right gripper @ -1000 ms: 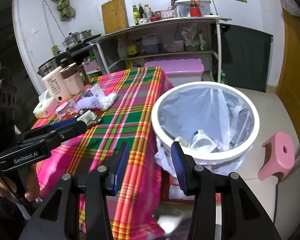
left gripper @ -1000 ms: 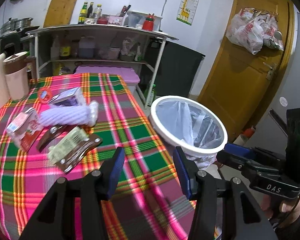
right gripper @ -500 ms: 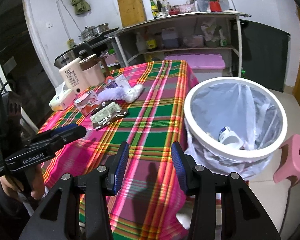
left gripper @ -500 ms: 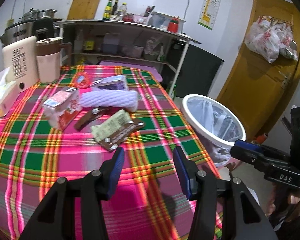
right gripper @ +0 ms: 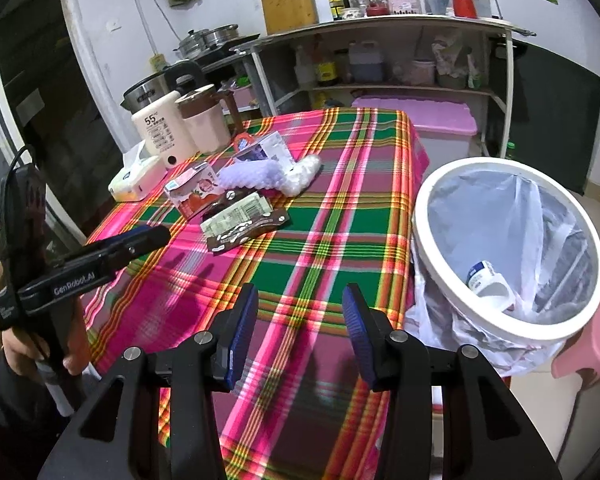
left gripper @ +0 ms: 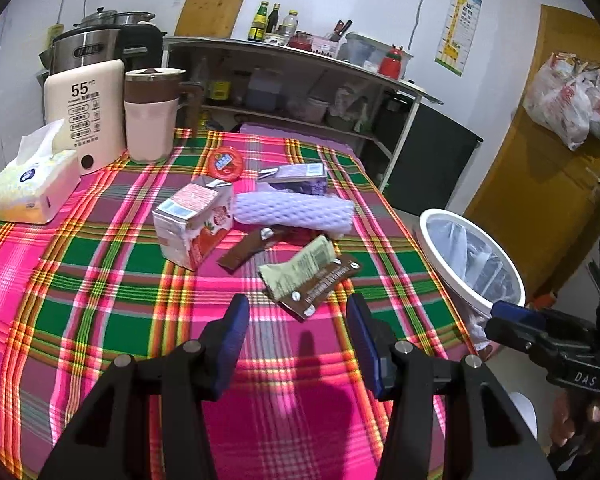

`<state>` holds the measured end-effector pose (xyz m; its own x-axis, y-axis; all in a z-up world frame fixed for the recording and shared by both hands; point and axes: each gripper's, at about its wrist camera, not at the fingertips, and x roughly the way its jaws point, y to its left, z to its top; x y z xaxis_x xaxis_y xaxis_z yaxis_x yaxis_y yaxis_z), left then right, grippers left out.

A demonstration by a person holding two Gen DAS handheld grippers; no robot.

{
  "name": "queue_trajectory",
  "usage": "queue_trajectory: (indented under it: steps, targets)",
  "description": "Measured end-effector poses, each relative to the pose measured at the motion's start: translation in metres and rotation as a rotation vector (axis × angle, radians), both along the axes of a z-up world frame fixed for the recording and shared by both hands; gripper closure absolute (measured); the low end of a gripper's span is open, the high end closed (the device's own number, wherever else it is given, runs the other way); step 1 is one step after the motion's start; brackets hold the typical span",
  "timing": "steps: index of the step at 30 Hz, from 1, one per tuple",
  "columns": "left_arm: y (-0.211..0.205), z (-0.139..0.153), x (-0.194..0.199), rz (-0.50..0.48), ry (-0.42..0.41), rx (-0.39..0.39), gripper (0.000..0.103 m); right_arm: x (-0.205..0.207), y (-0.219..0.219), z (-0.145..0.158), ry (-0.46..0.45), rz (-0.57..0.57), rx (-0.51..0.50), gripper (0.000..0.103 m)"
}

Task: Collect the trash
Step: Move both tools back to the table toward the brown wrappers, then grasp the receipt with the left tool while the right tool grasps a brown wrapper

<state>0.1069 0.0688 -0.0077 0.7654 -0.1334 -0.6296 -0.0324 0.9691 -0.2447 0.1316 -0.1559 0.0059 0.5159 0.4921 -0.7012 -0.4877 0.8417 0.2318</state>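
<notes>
Trash lies in a cluster on the plaid tablecloth (left gripper: 100, 300): a pink milk carton (left gripper: 194, 222), a lilac foam net sleeve (left gripper: 294, 212), a purple carton (left gripper: 296, 176), a red round lid (left gripper: 225, 163), a brown wrapper (left gripper: 249, 250) and a brown and green wrapper (left gripper: 312, 276). My left gripper (left gripper: 296, 332) is open and empty, just short of that last wrapper. My right gripper (right gripper: 298, 330) is open and empty over the table's near edge. The white bin (right gripper: 428, 248) with a plastic liner stands right of the table and holds a small white container (right gripper: 486, 284).
A tissue box (left gripper: 32, 184), a cream appliance (left gripper: 86, 116) and a pink jug (left gripper: 152, 116) stand at the table's far left. A shelf unit (right gripper: 380, 28) is behind. A pink stool (right gripper: 596, 340) stands beside the bin. A door (left gripper: 560, 160) with hanging bags is at the right.
Both grippers have swung left, from the bin toward the table. The trash cluster now sits in front of my left gripper. Both stay open and empty.
</notes>
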Motion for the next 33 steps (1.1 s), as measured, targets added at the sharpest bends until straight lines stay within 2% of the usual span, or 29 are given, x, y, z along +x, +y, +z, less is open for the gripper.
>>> queue_trajectory:
  steps: [11, 20, 23, 25, 30, 31, 33]
  targets:
    - [-0.007, -0.011, 0.034, -0.073, 0.026, 0.054, 0.051, 0.012, 0.004, -0.007, 0.02, -0.005, -0.013, 0.058]
    - [-0.005, -0.023, 0.072, -0.057, 0.075, 0.118, 0.051, 0.023, 0.005, -0.015, 0.045, -0.01, -0.016, 0.058]
    - [-0.01, -0.03, 0.078, -0.086, 0.105, 0.118, 0.059, 0.026, 0.003, -0.018, 0.059, -0.014, -0.014, 0.058]
    - [-0.014, -0.032, 0.079, -0.107, 0.124, 0.121, 0.072, 0.027, 0.002, -0.02, 0.06, -0.017, -0.014, 0.058]
    - [-0.026, -0.033, 0.075, -0.147, 0.135, 0.146, 0.084, 0.028, -0.002, -0.02, 0.061, -0.026, -0.006, 0.058]
    - [-0.028, -0.032, 0.073, -0.148, 0.136, 0.147, 0.089, 0.029, -0.002, -0.02, 0.063, -0.028, -0.004, 0.058]
    - [-0.032, -0.032, 0.067, -0.167, 0.141, 0.122, 0.098, 0.028, -0.004, -0.021, 0.064, -0.032, 0.0, 0.058]
